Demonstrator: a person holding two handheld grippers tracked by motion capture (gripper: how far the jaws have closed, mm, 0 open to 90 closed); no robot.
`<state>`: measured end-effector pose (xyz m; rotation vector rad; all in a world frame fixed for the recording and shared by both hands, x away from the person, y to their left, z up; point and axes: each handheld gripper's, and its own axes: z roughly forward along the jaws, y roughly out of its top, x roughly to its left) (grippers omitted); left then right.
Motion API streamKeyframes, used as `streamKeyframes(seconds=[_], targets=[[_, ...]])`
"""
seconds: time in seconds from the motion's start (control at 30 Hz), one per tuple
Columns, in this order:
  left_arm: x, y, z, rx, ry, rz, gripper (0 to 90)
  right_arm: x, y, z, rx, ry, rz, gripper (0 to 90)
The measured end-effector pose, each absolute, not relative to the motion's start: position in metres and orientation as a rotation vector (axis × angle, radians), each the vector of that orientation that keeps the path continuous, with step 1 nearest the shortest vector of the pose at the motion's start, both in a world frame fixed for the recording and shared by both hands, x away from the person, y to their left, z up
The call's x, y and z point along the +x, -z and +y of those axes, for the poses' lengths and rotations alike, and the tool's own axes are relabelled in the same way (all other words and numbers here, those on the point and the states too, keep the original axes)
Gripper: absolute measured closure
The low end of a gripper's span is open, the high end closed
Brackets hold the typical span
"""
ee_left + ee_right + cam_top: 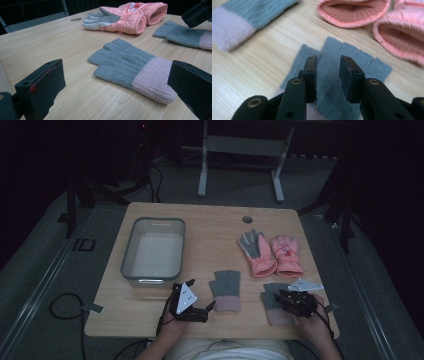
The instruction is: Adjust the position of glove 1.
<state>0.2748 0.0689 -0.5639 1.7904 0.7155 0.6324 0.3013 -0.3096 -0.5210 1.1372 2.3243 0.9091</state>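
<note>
We have the right-hand grey knit glove (337,82) lying flat near the table's front edge, its fingerless tips pointing away from the person and its pink cuff toward them. Right above it we see the right gripper (327,75), pointing down at the glove's grey back with its jaws a little apart; no pad is pressing on the wool, so the glove lies loose beneath the gap. In the high view that gripper (295,302) covers much of the glove (272,307).

To its left we find the other grey glove (226,290), same pink cuff, lying flat and well apart from the first. We see the left gripper (202,312) just beside that glove's cuff, low over the wood, its jaws spread wide with nothing held; in the left gripper view the glove (130,68) lies ahead, between the two black jaws but touched by neither.

Farther back on the right we spot a pair of padded pink ski gloves (270,252), side by side and touching, one showing a grey palm. On the left stands a clear plastic bin (129,255) with a grey rim. All of it rests on the wooden table (210,227), which has a round cable hole (247,219) near its far edge.
</note>
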Motion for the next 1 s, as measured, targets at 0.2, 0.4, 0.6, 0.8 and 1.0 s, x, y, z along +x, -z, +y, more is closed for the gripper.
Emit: streamKeyframes(seconds=[0.2,0.4,0.6,0.8,1.0], targets=[[0.275,0.564,0.069,1.787,-0.633,0.72,0.7,0.313,0.522,-0.319,1.02,-0.829,2.457,62.2],[0.275,0.564,0.069,1.785,-0.636,0.723,0.7,0.316,0.527,-0.326,1.067,-0.859,2.489,61.5],[0.275,0.564,0.069,1.783,-0.634,0.725,0.7,0.312,0.538,-0.327,1.13,-0.878,2.479,64.3],[0.275,0.564,0.07,1.784,-0.632,0.725,0.7,0.306,0.542,-0.322,1.113,-0.875,2.436,82.6],[0.275,0.564,0.069,1.783,-0.635,0.725,0.7,0.307,0.539,-0.323,1.228,-0.903,2.415,85.6]])
